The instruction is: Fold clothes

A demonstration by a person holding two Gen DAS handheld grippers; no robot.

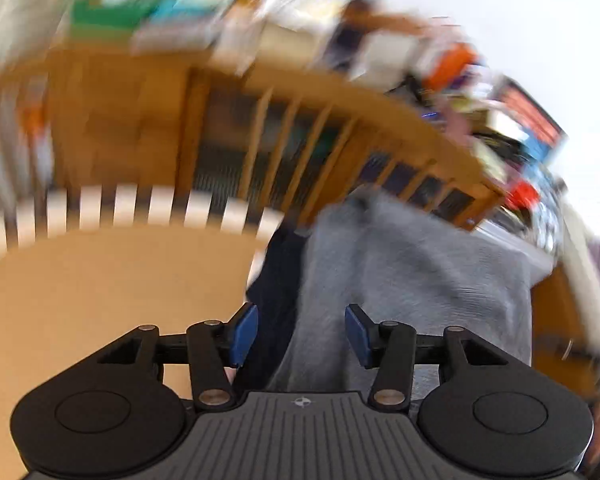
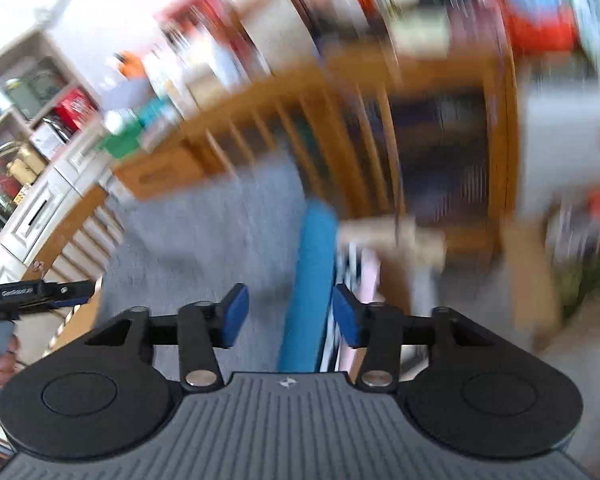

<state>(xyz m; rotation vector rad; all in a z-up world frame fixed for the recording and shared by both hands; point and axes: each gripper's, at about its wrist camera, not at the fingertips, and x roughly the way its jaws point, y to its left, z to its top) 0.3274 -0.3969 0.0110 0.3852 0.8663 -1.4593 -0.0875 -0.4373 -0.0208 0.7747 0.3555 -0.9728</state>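
Left wrist view shows us the grey garment (image 1: 412,280) first: it hangs or lies in front of our left hand-held gripper (image 1: 301,334), filling the picture from about 6 o'clock up to 2 o'clock, with a dark navy cloth (image 1: 274,312) just beside it at its 9 o'clock edge. We cannot tell whether the grey garment is spread flat, draped over something or lifted, because the picture is much blurred. Our left hand-held gripper has its fingers spread, and the cloth passes between them without being pinched.

From the right wrist view we see the same grey garment (image 2: 204,232) towards 10 o'clock, and a blue roll-shaped thing (image 2: 312,280) standing between the spread fingers of our right hand-held gripper (image 2: 290,316), not pinched either. Striped and pink cloths (image 2: 360,276) lie just beside it at 3 o'clock.

As for progress, we judge that no neat folded stack is visible, but the blur hides creases and edges, so we cannot say how many folds are made.

Further out, a bare patch of the pale counter (image 1: 100,280) lies at 9 o'clock in the left view, and behind everything stands a wooden railing (image 1: 300,128) with cluttered shelves (image 2: 24,152).
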